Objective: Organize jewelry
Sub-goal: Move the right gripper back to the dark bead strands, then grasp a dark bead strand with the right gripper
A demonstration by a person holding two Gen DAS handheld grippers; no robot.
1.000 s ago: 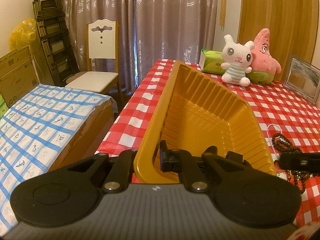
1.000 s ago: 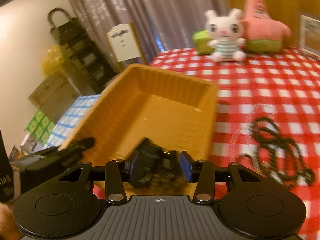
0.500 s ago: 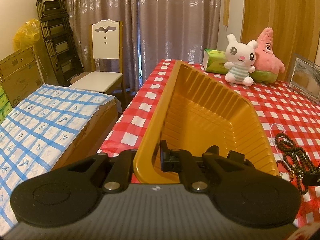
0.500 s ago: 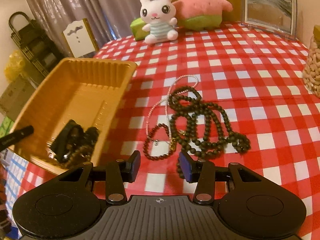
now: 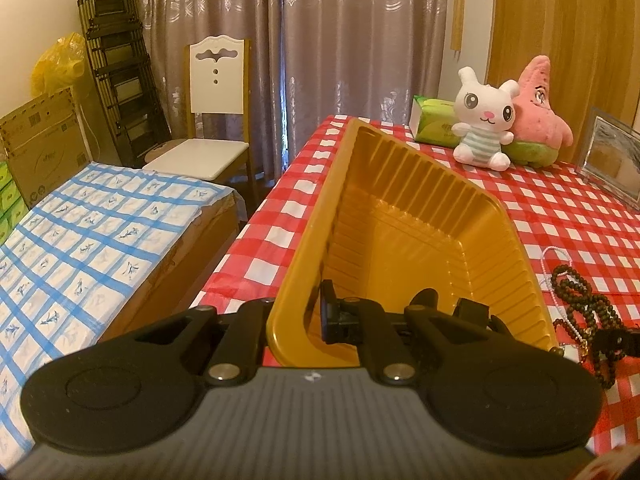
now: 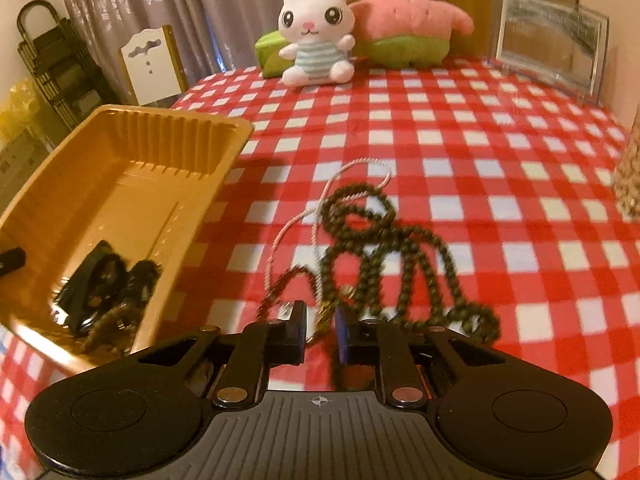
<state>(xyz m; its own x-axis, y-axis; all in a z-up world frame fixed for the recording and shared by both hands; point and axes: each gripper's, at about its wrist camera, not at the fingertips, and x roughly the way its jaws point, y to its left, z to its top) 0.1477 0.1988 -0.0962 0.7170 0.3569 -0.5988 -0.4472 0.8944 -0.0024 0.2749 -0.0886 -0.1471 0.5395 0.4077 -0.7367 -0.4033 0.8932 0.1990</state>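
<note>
Pickup of the dark beaded necklace (image 6: 384, 248), heaped on the red-checked worktop (image 6: 460, 152) beside the ribbed orange plastic tray (image 6: 168, 128), is under way. Right tool (image 6: 322, 326) has just been closing around its clasp end, gap remaining. Left tool (image 5: 316, 312) clamps the tray's rim. Next: pinch fully, lift, carry to the tray.

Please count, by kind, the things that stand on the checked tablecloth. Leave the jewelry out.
plush toys: 2, the white rabbit and the pink starfish
yellow tray: 1
green tissue pack: 1
picture frame: 1
jar, cut off at the edge: 1
Total: 6
</note>
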